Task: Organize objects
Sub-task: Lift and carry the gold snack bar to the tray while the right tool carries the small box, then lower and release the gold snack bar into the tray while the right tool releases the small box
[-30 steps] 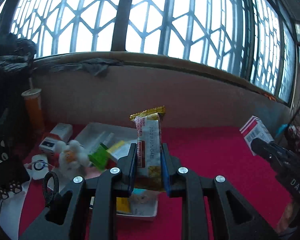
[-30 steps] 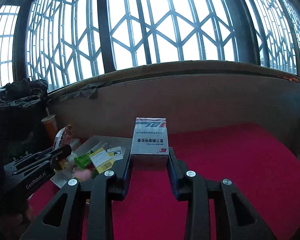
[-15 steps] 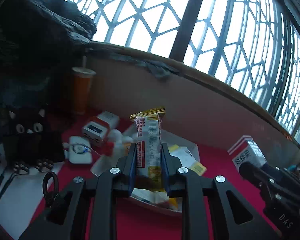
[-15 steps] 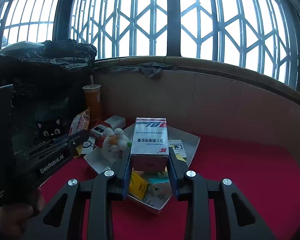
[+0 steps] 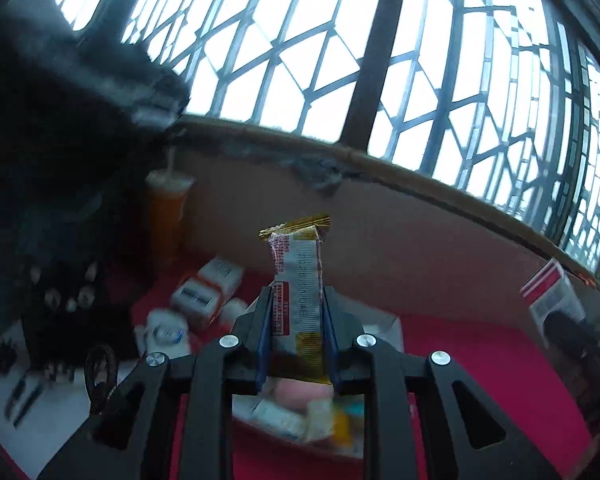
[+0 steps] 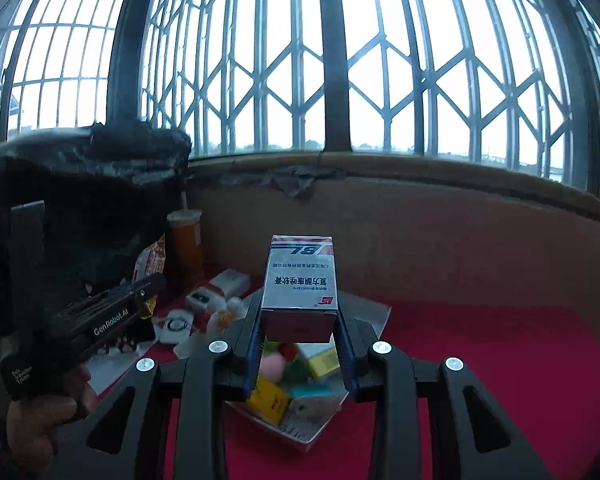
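Two things up in my tongs

Both tongs are pinching something. My left tongs point(image 5: 296, 320) are squeezing a snack bar point(image 5: 298, 280). My right tongs point(image 6: 298, 320) are squeezing a white box point(image 6: 300, 280). Both are hanging over the white tray point(image 6: 374, 312), which is already holding small packets. More things are lying beside it, so I am guessing lots is left. A red worktop point(image 6: 480, 344) is sitting under a big barred window point(image 6: 380, 60).

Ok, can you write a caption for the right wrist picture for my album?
Right hand-held gripper holds a white medicine box above a white tray of small packets.
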Available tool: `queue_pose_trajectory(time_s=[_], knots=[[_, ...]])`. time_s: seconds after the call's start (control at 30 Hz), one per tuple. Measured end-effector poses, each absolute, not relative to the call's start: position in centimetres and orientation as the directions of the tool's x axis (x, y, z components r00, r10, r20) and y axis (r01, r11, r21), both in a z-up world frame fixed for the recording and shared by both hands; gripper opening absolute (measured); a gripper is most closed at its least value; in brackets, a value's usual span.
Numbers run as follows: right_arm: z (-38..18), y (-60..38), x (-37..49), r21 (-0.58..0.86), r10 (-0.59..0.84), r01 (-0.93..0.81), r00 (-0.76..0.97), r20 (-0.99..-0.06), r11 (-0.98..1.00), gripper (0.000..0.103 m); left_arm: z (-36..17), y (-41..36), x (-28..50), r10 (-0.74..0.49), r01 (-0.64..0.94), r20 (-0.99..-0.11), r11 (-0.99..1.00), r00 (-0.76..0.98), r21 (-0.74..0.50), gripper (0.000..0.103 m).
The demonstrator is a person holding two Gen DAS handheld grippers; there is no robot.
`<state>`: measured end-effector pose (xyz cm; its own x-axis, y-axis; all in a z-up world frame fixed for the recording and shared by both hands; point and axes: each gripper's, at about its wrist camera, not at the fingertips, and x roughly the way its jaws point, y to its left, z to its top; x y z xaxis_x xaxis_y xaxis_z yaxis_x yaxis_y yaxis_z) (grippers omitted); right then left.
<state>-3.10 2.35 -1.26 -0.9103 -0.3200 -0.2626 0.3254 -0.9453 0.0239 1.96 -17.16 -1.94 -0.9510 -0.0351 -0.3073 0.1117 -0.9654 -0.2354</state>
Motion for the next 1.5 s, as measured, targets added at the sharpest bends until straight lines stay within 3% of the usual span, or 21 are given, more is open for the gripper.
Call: queue_pose_trajectory(time_s=[0.13, 0.3, 0.37, 0.47, 0.63, 0.83, 1.0, 1.23, 1.5], knots=[[-0.9, 8.5, -1.7, 0.095, -0.224, 0.209, -0.955, -0.195, -0.973, 0.035, 0.0, -11.1, 2.1, 0.021, 0.010, -0.260, -0.993, -0.965, -0.120, 0.021], [-4.1, 17.1, -0.9, 0.210, -0.050, -0.004, -0.967, -0.251, -0.978, 0.035, -3.1, -1.5, 1.3, 0.160, -0.171, -0.368, -0.985, -0.916, -0.003, 0.021], [-3.6, 20.8, -0.3, 0.260, 0.007, -0.074, -0.968, -0.250, -0.963, 0.035, -2.3, 2.3, 1.8, 0.235, -0.265, -0.366, -0.964, -0.900, 0.033, 0.021], [-2.1, 24.6, 2.2, 0.300, 0.087, -0.141, -0.979, -0.186, -0.943, 0.035, -1.3, 6.1, 2.8, 0.299, -0.341, -0.343, -0.938, -0.891, 0.068, 0.022], [-1.7, 26.2, 3.4, 0.306, 0.101, -0.151, -0.980, -0.172, -0.940, 0.035, -3.1, 9.2, 2.5, 0.343, -0.403, -0.425, -0.914, -0.838, 0.056, 0.022], [1.0, 23.2, 0.8, 0.267, -0.024, -0.017, -0.988, -0.151, -0.964, 0.035, -0.2, 4.8, 2.1, 0.282, -0.307, -0.343, -0.952, -0.896, 0.018, 0.022], [-2.7, 15.4, -2.0, 0.211, -0.180, 0.120, -0.939, -0.293, -0.970, 0.035, -3.3, -2.4, -1.5, 0.198, -0.185, -0.433, -0.980, -0.880, -0.073, 0.022], [-5.4, 6.5, -9.6, 0.192, -0.292, 0.229, -0.855, -0.428, -0.954, 0.035, -3.3, -15.4, -6.1, 0.087, -0.013, -0.455, -0.986, -0.886, -0.164, 0.022], [-9.3, 0.1, -17.9, 0.225, -0.325, 0.237, -0.741, -0.588, -0.945, 0.035, -6.5, -19.3, -15.0, 0.171, -0.052, -0.569, -0.974, -0.804, -0.219, 0.022]])
